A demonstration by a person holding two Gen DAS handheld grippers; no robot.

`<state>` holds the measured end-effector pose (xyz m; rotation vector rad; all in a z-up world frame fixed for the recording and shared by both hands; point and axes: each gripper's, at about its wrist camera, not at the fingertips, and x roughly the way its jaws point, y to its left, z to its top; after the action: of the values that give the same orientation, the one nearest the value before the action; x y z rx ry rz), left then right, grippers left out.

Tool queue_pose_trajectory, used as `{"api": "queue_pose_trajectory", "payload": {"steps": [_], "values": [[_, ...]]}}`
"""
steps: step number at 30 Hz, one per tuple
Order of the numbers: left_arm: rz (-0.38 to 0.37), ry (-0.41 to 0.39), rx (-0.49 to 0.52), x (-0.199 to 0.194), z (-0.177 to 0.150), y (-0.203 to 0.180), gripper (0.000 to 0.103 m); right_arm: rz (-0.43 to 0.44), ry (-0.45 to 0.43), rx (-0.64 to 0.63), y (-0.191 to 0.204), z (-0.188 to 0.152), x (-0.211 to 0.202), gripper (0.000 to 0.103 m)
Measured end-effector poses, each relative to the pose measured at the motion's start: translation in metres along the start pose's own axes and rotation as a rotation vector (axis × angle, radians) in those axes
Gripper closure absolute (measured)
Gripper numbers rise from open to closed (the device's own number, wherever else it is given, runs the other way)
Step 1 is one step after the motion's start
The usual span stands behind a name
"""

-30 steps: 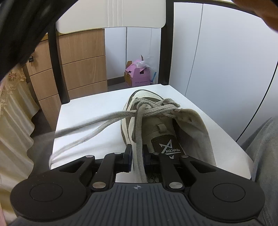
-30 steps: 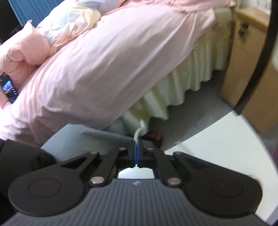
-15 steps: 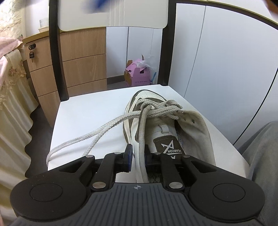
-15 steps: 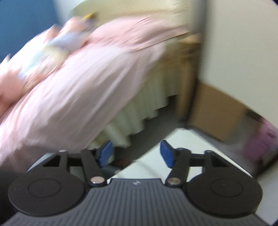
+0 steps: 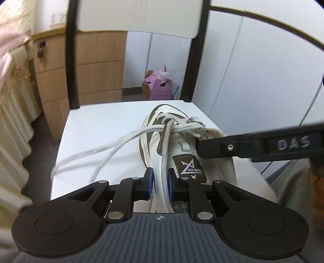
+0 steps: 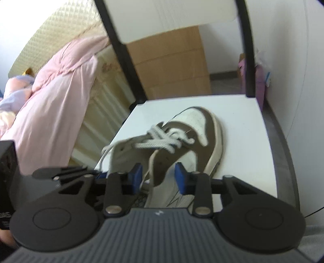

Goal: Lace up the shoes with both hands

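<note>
A white and brown sneaker point(image 5: 182, 145) lies on a white chair seat point(image 5: 105, 125), toe pointing away; it also shows in the right wrist view point(image 6: 182, 137). Its grey laces point(image 5: 182, 126) cross over the tongue. One lace end point(image 5: 165, 161) runs back between the pads of my left gripper point(image 5: 160, 183), whose jaws stand a little apart around it. The other lace end point(image 5: 105, 147) trails loose to the left on the seat. My right gripper point(image 6: 158, 178) is open and empty, just above the shoe's heel opening. Its finger point(image 5: 243, 146) shows from the right in the left wrist view.
The chair has a black frame point(image 5: 70, 60) and a white backrest point(image 5: 137, 16). A wooden drawer unit point(image 5: 97, 66) and a pink box point(image 5: 158, 89) stand behind it. A bed with a pink cover point(image 6: 50, 91) is to the left. My grey-trousered leg point(image 5: 289, 182) is at the right.
My right gripper let go of its lace end, opened, and swung from facing the bed to facing the shoe. That lace went slack on the seat. My left gripper's jaws eased apart slightly.
</note>
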<state>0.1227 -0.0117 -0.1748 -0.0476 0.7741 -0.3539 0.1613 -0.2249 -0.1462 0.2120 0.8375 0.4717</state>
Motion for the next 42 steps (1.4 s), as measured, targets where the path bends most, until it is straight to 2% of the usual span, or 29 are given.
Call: {"api": "queue_pose_trajectory", "payload": {"steps": [3,6,10,11,12,15,17,19,21,24,26,29,34,38,42], "values": [[-0.028,0.010,-0.035,0.000,-0.001,0.000,0.080,0.011,-0.035,0.048,-0.011,-0.003,0.003,0.076],[-0.031,0.017,-0.028,-0.001,-0.002,-0.004,0.077,-0.006,-0.052,0.027,-0.014,-0.006,0.005,0.075],[-0.102,0.021,-0.151,-0.014,-0.003,0.009,0.067,0.009,-0.070,0.041,-0.017,-0.010,0.006,0.071],[-0.126,0.001,-0.193,-0.021,-0.004,0.016,0.057,0.022,-0.075,0.058,-0.020,-0.011,0.005,0.070],[-0.150,-0.030,-0.245,-0.030,-0.004,0.024,0.050,0.038,-0.082,0.079,-0.023,-0.012,0.004,0.069],[-0.231,-0.112,-0.419,-0.045,-0.005,0.057,0.044,0.073,-0.112,0.127,-0.028,-0.010,0.000,0.065],[-0.281,-0.139,-0.590,-0.042,-0.008,0.087,0.039,0.082,-0.125,0.140,-0.029,-0.011,0.000,0.061],[-0.294,-0.131,-0.783,-0.026,-0.013,0.119,0.038,0.099,-0.132,0.154,-0.030,-0.012,0.001,0.054],[-0.282,-0.090,-0.936,-0.004,-0.017,0.144,0.039,0.125,-0.138,0.171,-0.031,-0.013,0.004,0.050],[-0.246,-0.049,-1.043,0.016,-0.021,0.164,0.039,0.151,-0.144,0.182,-0.029,-0.012,0.007,0.046],[-0.249,-0.042,-1.079,0.024,-0.023,0.168,0.040,0.159,-0.152,0.176,-0.025,-0.007,0.005,0.041],[-0.213,-0.019,-1.094,0.036,-0.023,0.168,0.040,0.173,-0.167,0.176,-0.025,-0.005,0.004,0.040],[-0.168,-0.038,-1.102,0.040,-0.021,0.172,0.043,0.174,-0.209,0.159,-0.023,-0.003,-0.001,0.037],[-0.154,-0.048,-1.150,0.041,-0.023,0.179,0.050,0.164,-0.201,0.158,-0.022,-0.002,0.004,0.037],[-0.125,-0.033,-1.127,0.043,-0.019,0.178,0.067,0.162,-0.199,0.157,-0.021,-0.002,0.006,0.037]]}}
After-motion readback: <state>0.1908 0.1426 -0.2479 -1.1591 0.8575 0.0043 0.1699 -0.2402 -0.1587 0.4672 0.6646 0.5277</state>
